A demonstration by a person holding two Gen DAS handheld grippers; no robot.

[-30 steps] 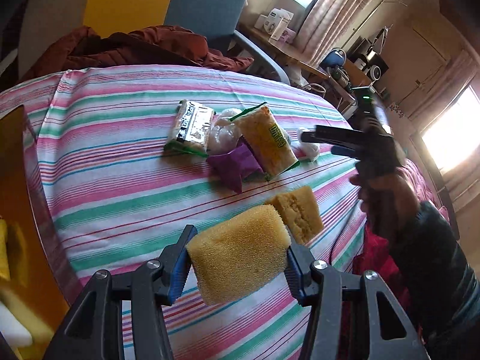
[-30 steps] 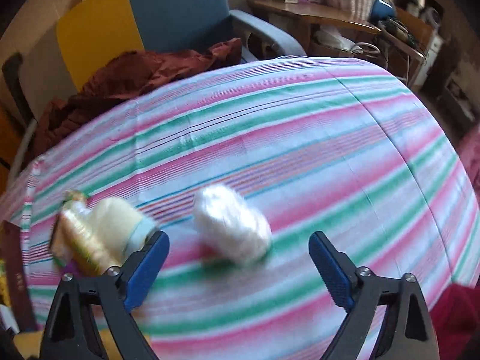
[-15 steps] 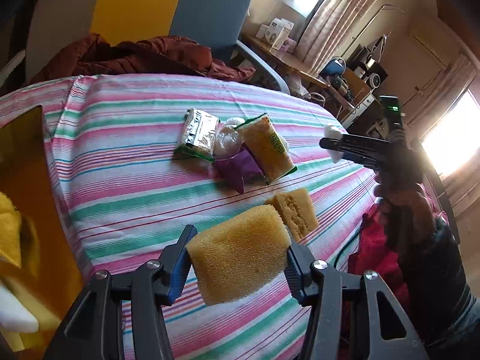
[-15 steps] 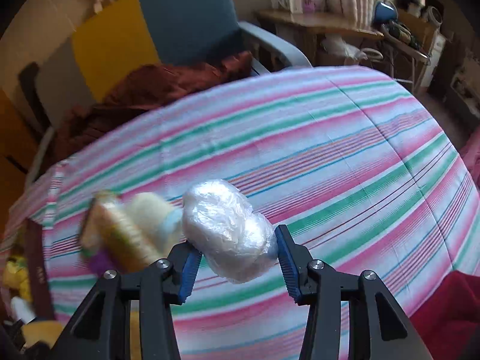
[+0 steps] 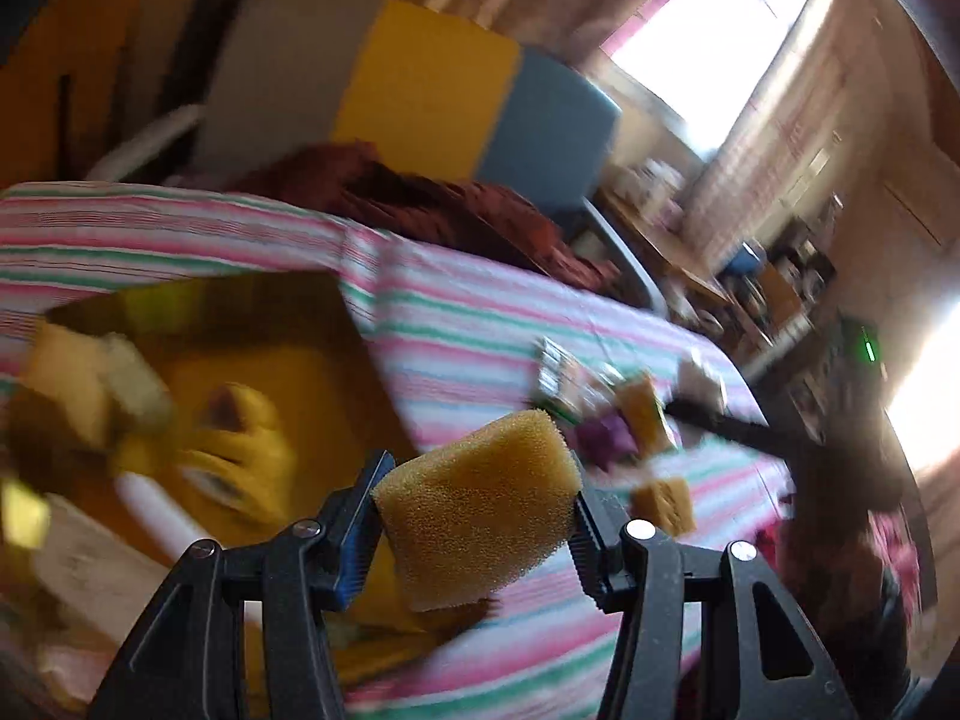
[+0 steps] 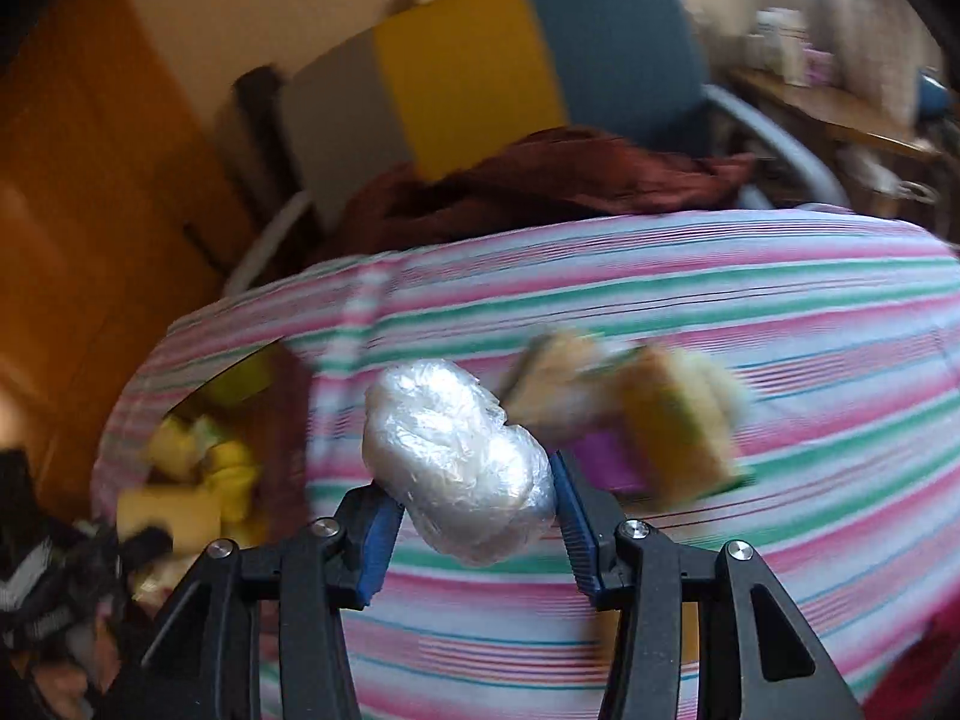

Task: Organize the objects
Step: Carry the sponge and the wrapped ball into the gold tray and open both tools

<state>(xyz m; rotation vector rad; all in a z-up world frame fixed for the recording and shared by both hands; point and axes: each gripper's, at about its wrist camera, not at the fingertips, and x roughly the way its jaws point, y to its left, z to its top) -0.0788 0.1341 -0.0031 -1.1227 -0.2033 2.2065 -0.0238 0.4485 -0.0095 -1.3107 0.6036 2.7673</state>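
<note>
- A yellow sponge (image 5: 480, 504) is clamped by the left gripper (image 5: 474, 519), long axis across the jaws (tilted up rightward).
- A plastic-wrapped bundle (image 6: 459, 468) is pinched by the right gripper (image 6: 471, 519), long axis slanting from upper left to lower right.

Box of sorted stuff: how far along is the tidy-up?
Done: box already holds several yellow items. In hand: left gripper clamps a sponge, right gripper a plastic-wrapped bundle. Left: snack packets and another sponge piece on the striped cloth.

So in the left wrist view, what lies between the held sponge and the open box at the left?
Nothing lies there. In the left wrist view the sponge, clamped in the left gripper, overlaps the orange box edge; only that gripper's finger shows in front.
</note>
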